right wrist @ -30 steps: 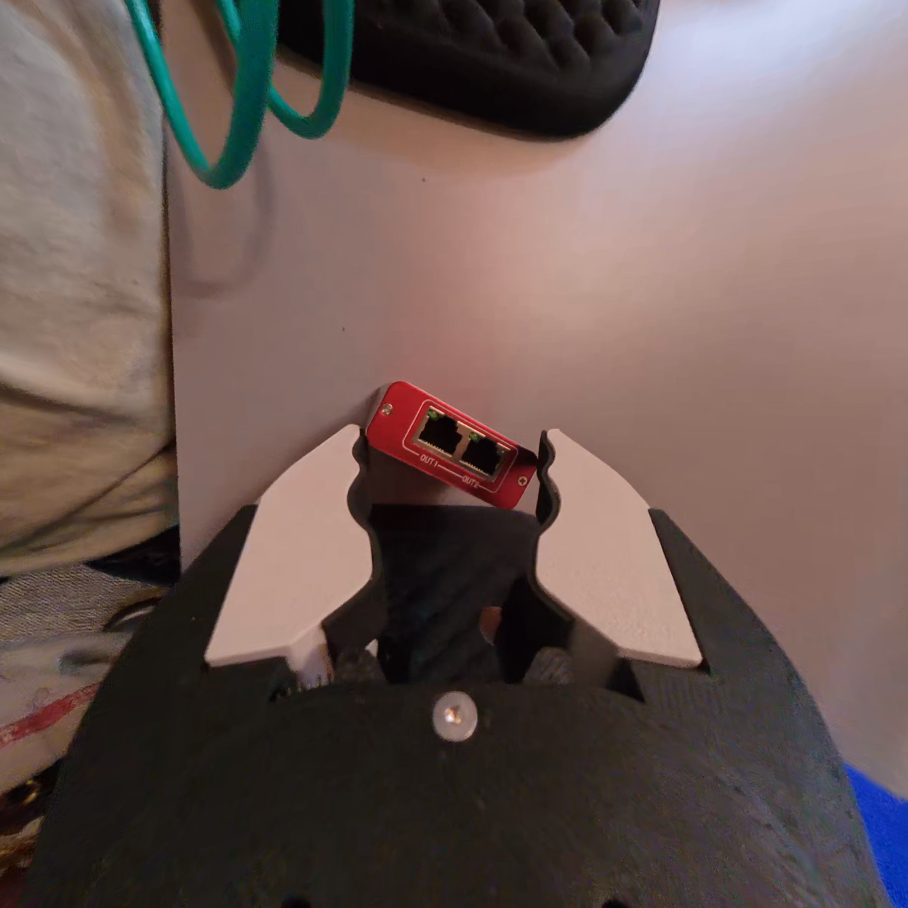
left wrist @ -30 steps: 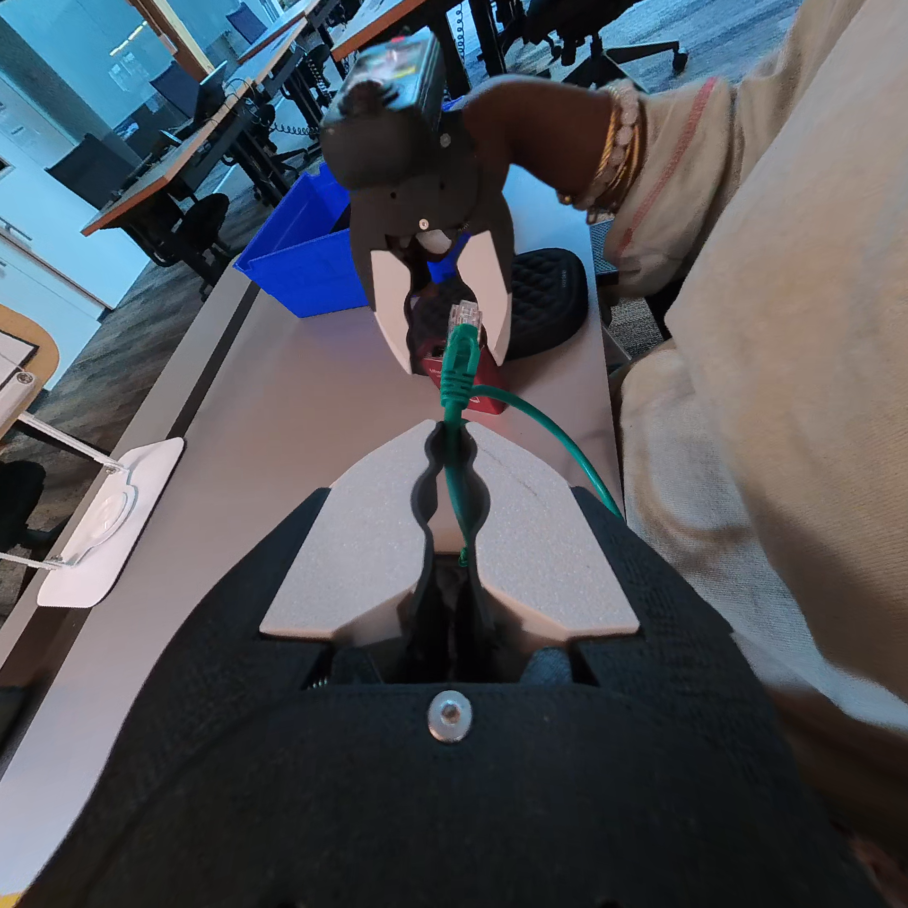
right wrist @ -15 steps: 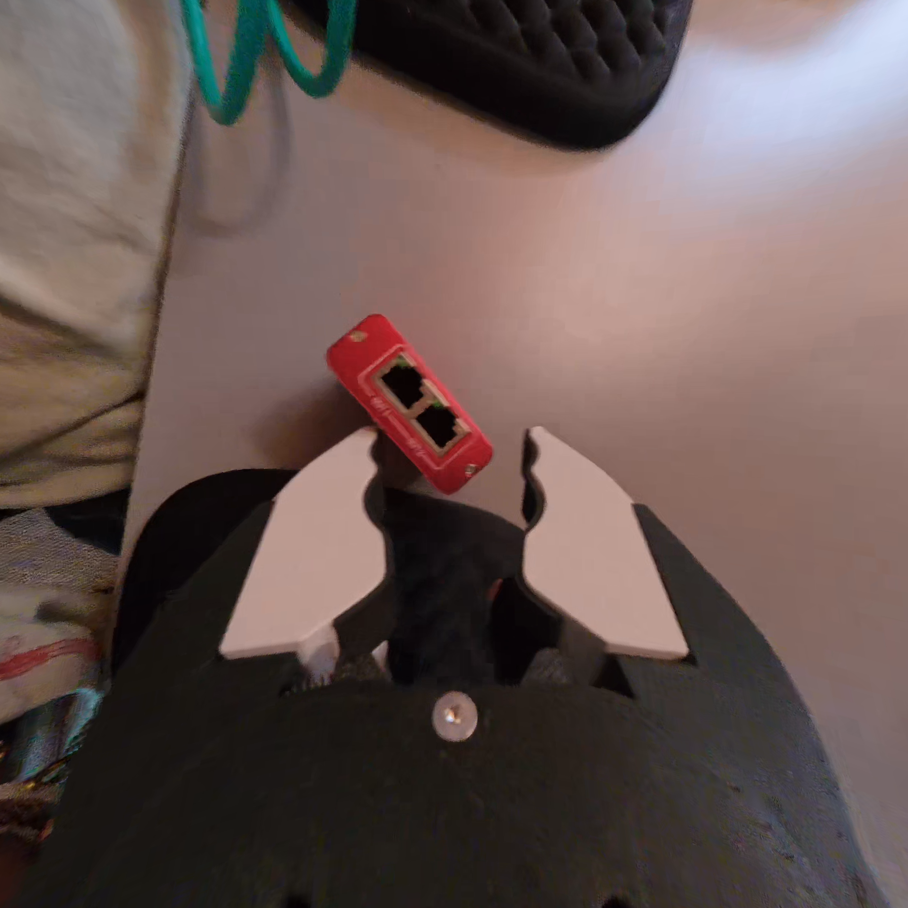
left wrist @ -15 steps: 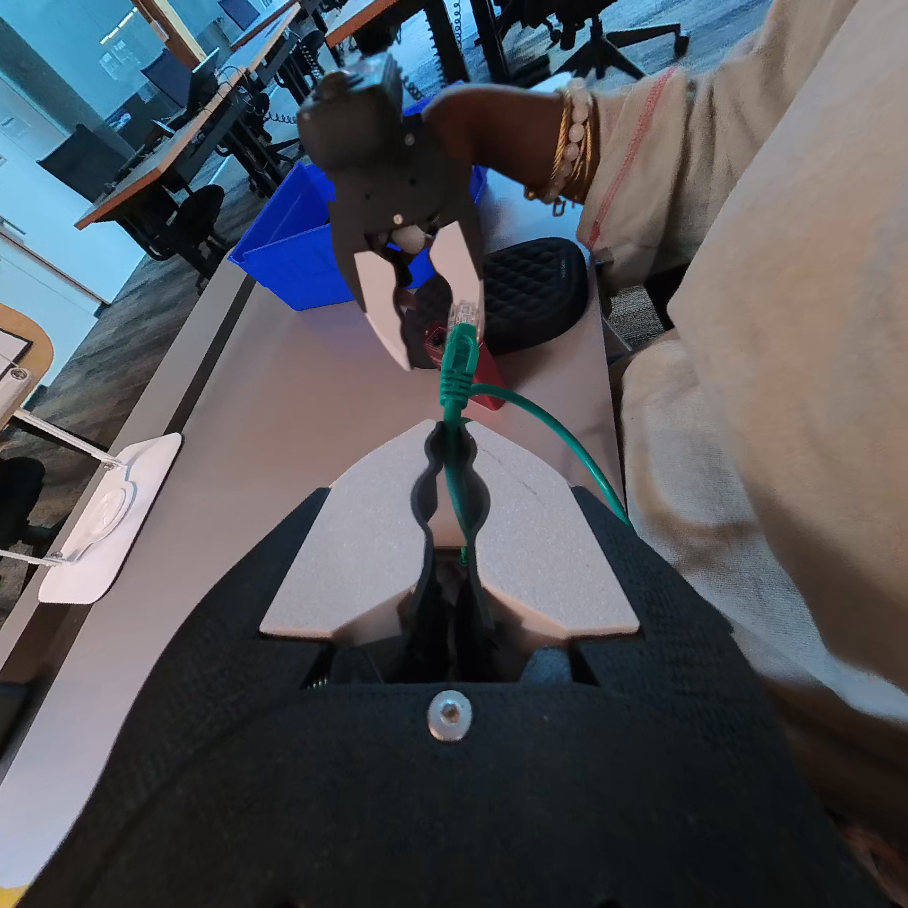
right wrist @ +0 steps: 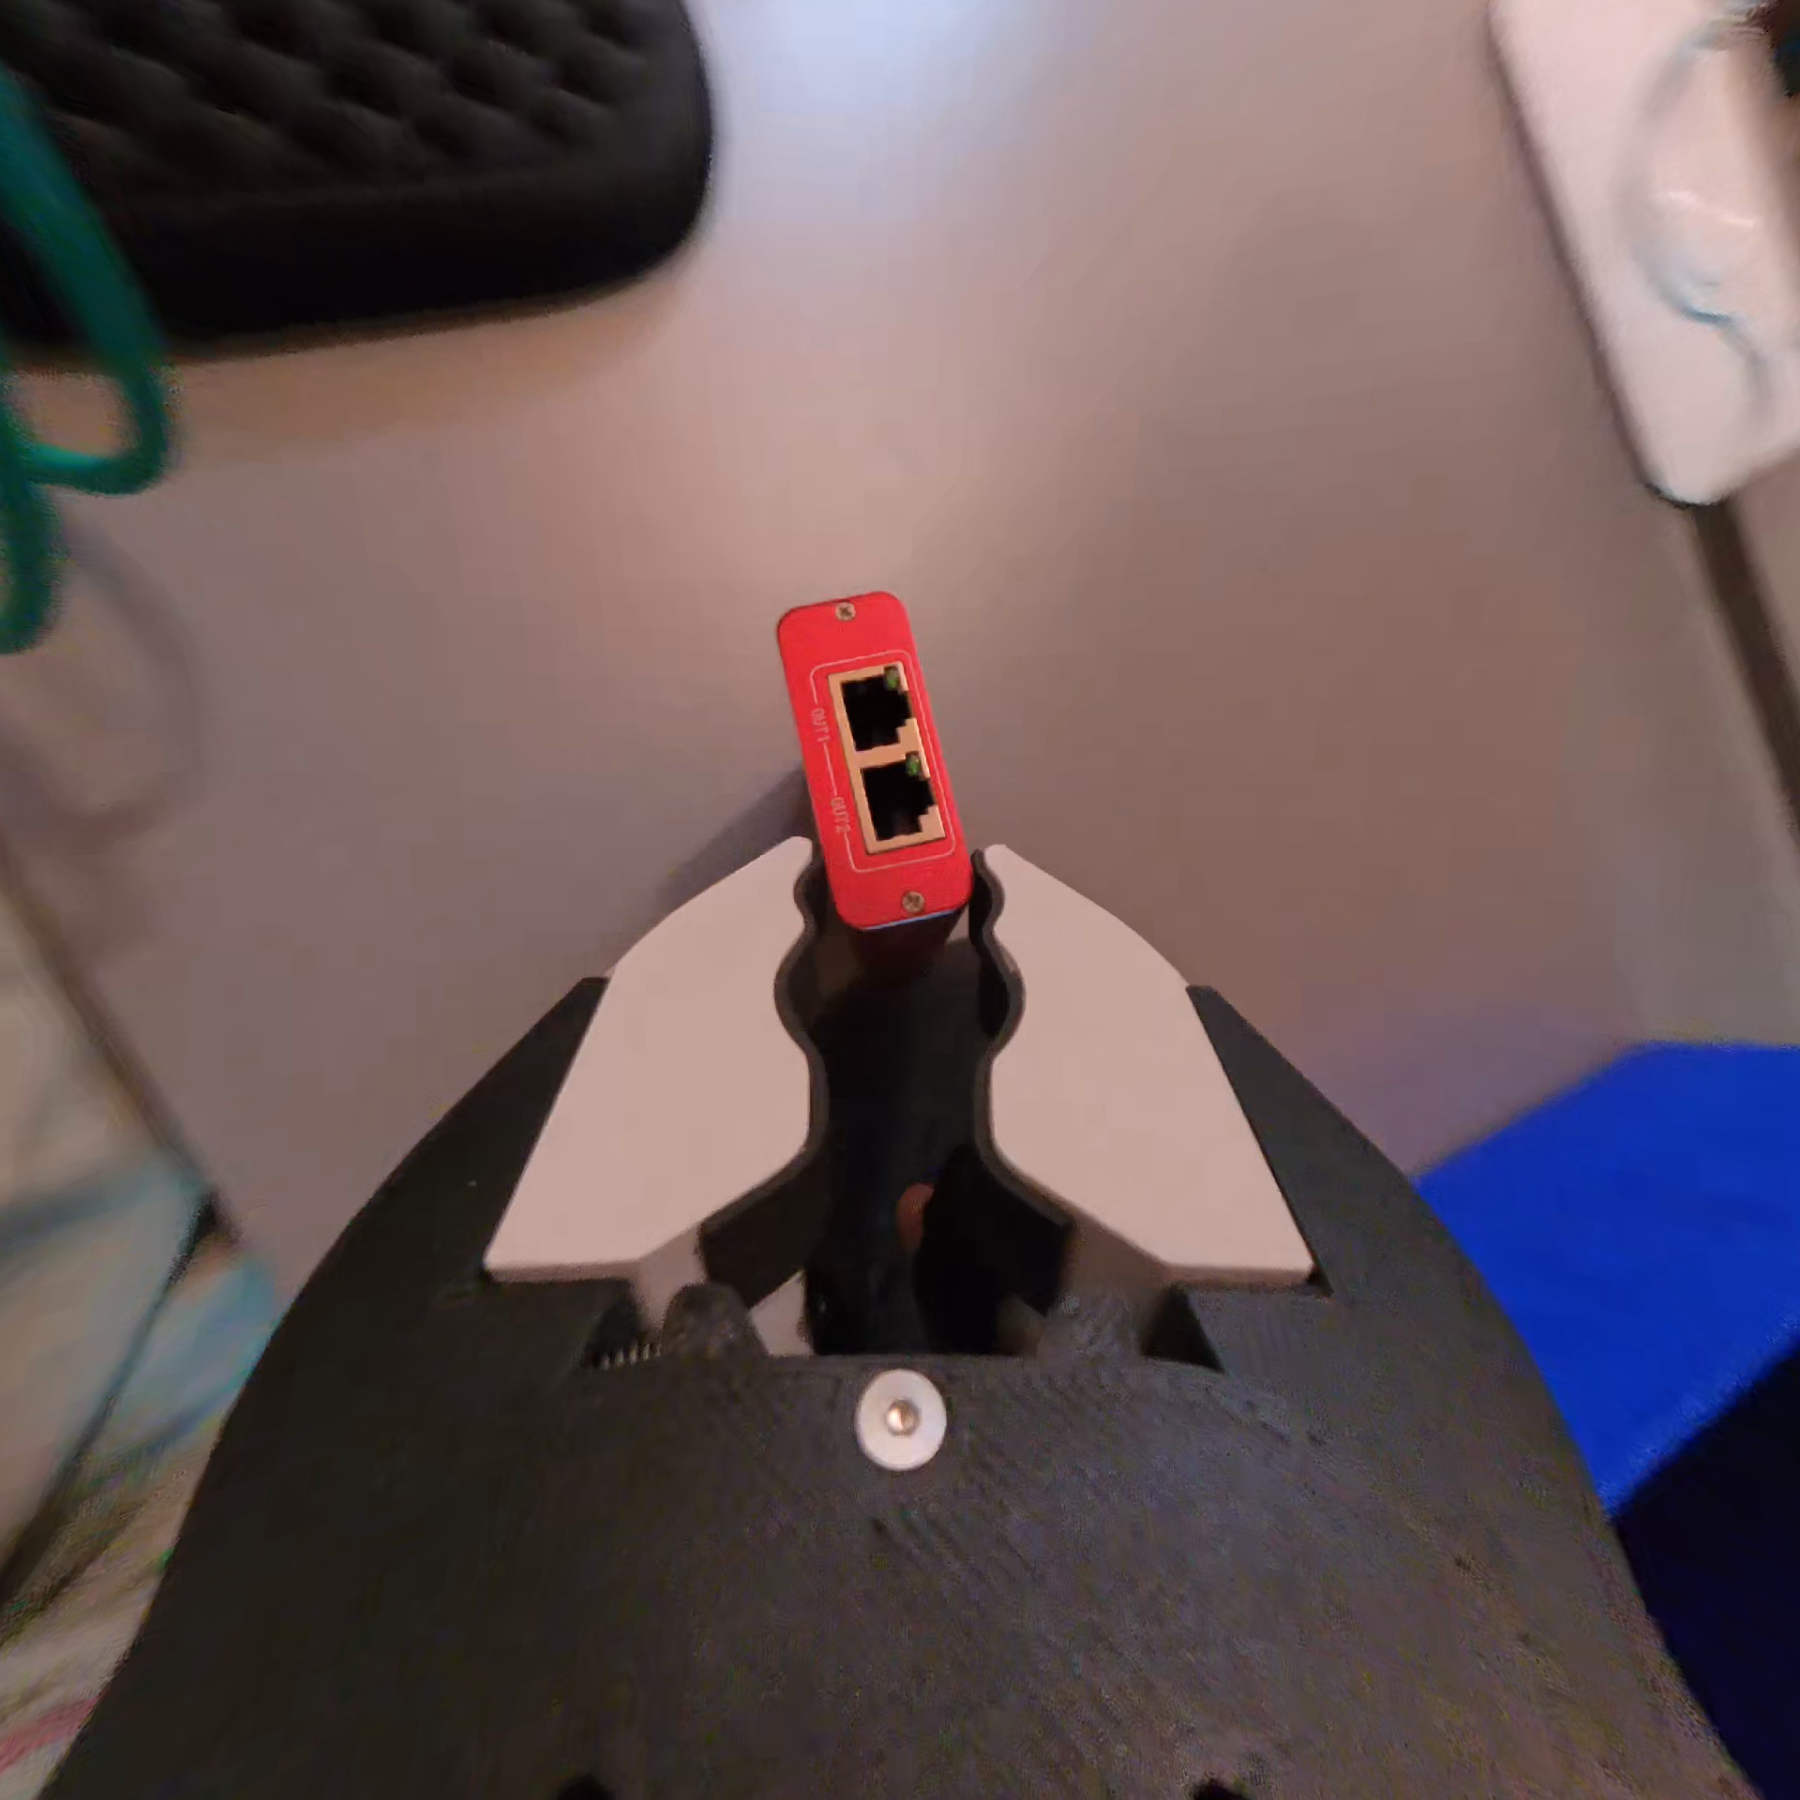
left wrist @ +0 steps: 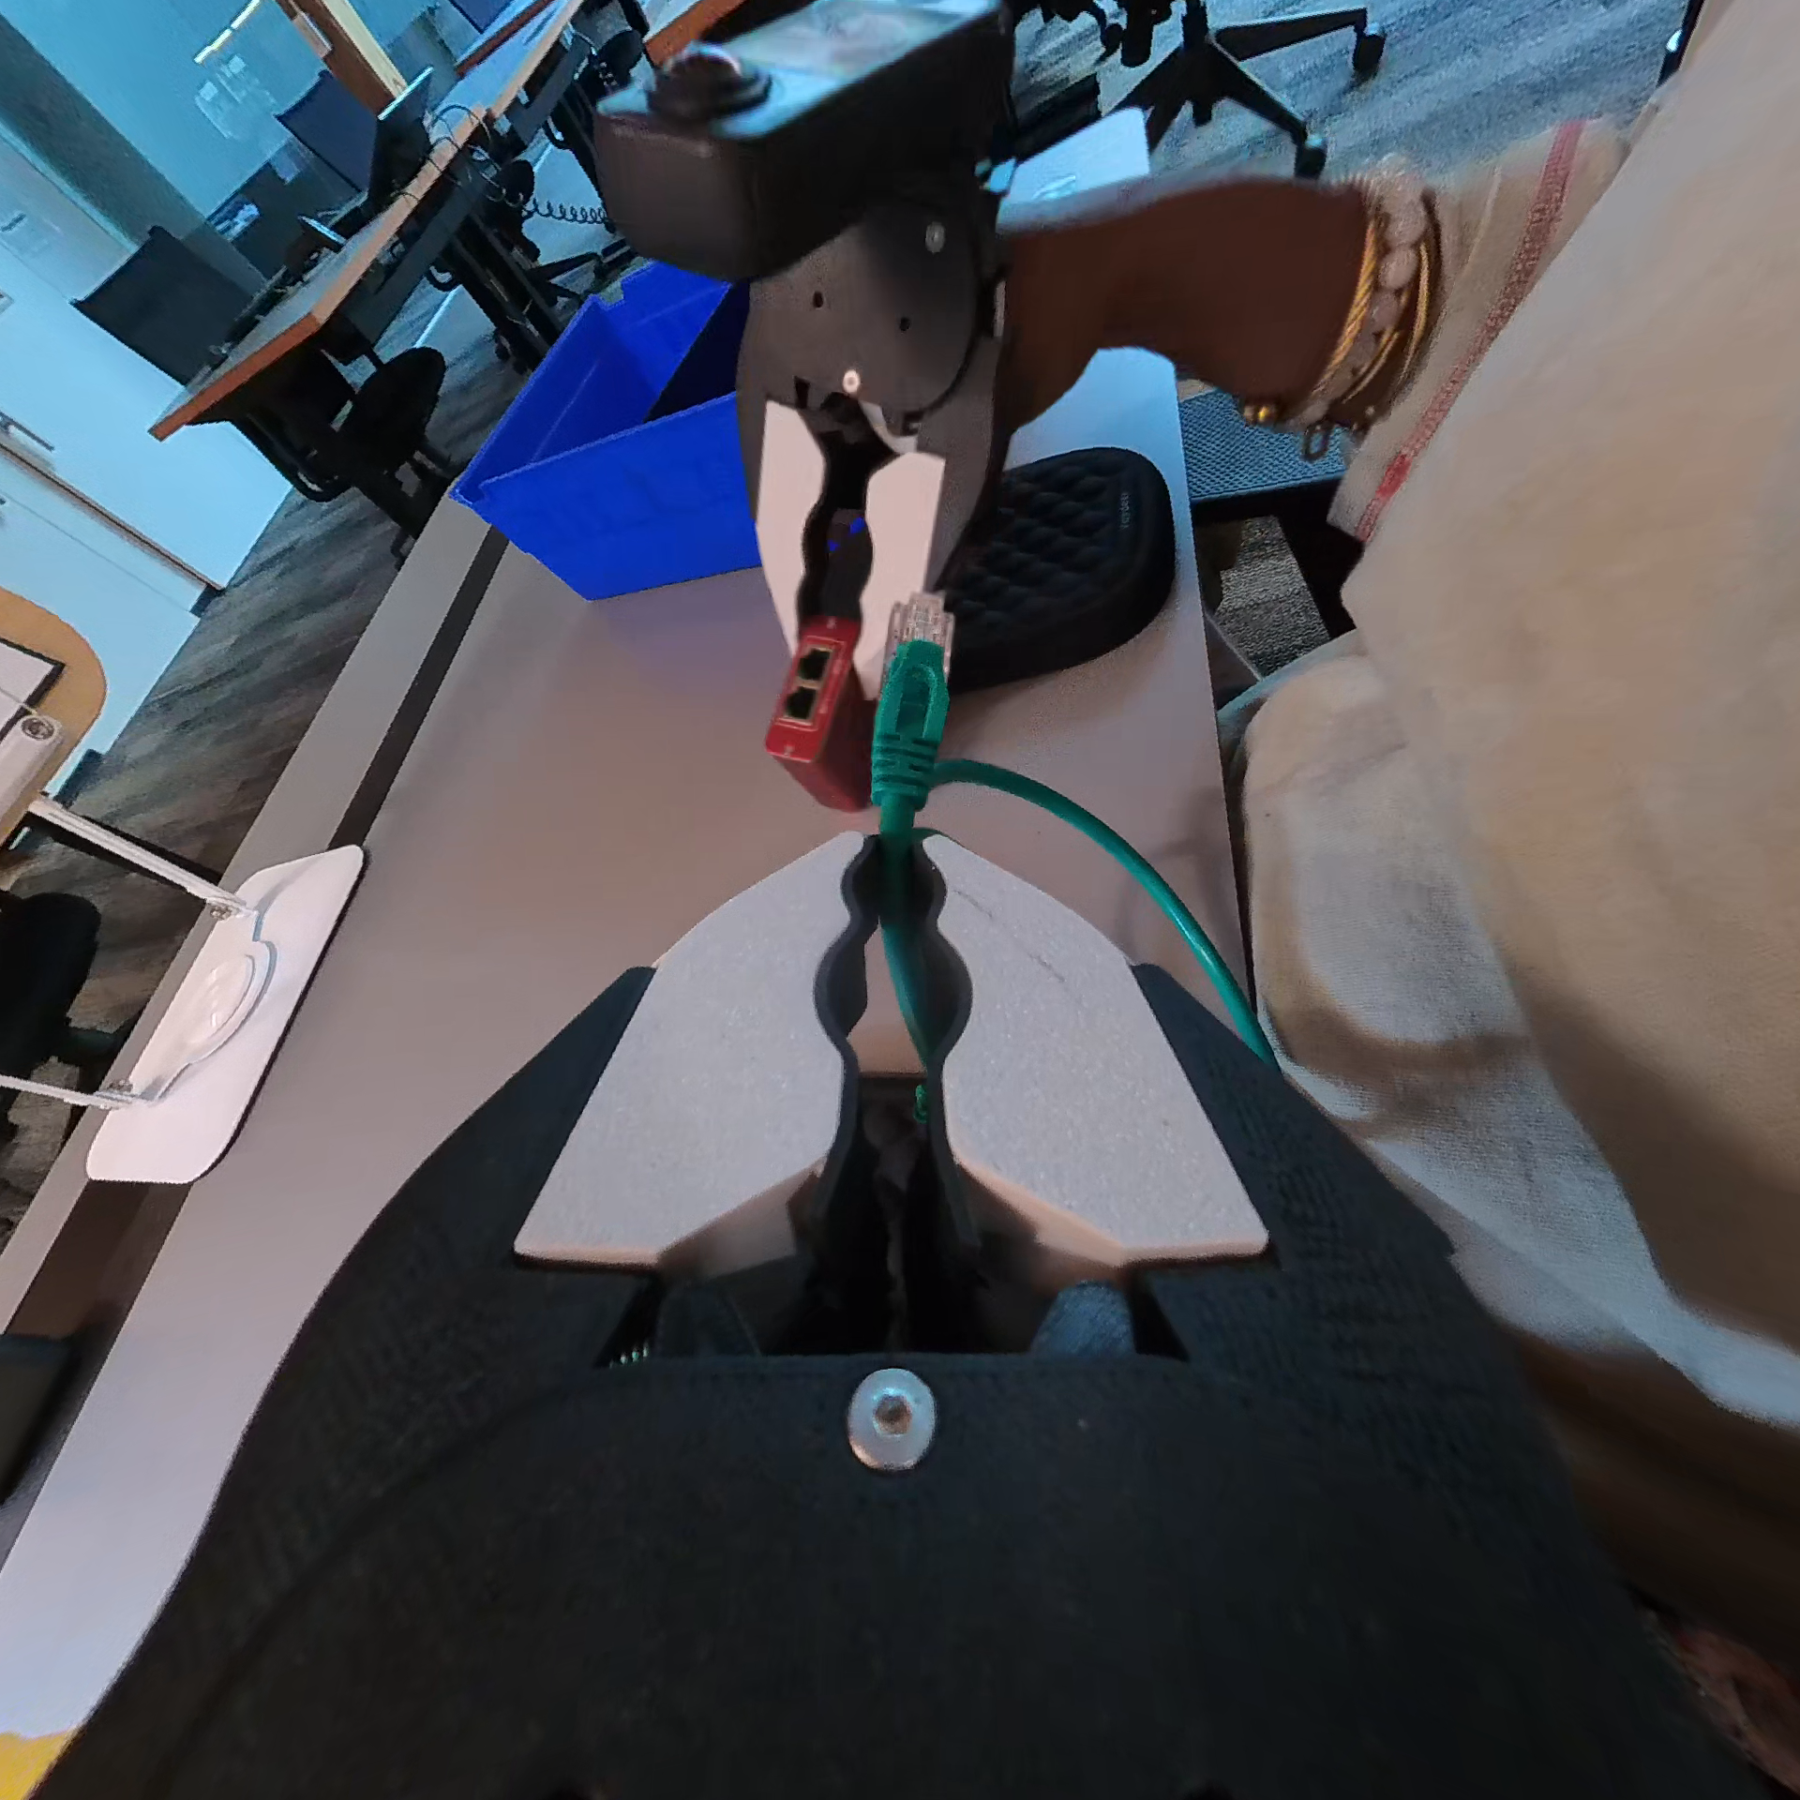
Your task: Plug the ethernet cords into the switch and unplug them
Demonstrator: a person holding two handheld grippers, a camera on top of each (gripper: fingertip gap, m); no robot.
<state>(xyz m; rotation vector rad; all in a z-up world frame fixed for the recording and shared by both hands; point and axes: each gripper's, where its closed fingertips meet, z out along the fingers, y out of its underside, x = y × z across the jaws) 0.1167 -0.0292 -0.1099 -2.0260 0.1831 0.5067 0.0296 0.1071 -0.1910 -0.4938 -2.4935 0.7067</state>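
Observation:
My left gripper (left wrist: pixel 891 843) is shut on a green ethernet cord (left wrist: pixel 911 721); its clear plug sticks up just past my fingertips. My right gripper (right wrist: pixel 891 862) is shut on the small red switch (right wrist: pixel 872 760), holding it by its sides above the desk. The switch's two ports are stacked vertically, both empty. In the left wrist view the switch (left wrist: pixel 813 711) hangs from the right gripper (left wrist: pixel 857 623) just left of the plug, close beside it. The cord's loops (right wrist: pixel 68 409) show blurred at the left of the right wrist view.
A black quilted pad (left wrist: pixel 1052 565) lies behind the switch on the grey desk (left wrist: pixel 584 779). A blue bin (left wrist: pixel 623 487) stands at the back, a white stand base (left wrist: pixel 214 1013) at the desk's left edge. A person's beige sleeve (left wrist: pixel 1510 779) fills the right. Across from one pair of fingers to the other is roughly 20 cm.
My right gripper has closed on the switch, lifted it off the desk and turned it so its ports stand one above the other. The left gripper has kept its hold on the cord.

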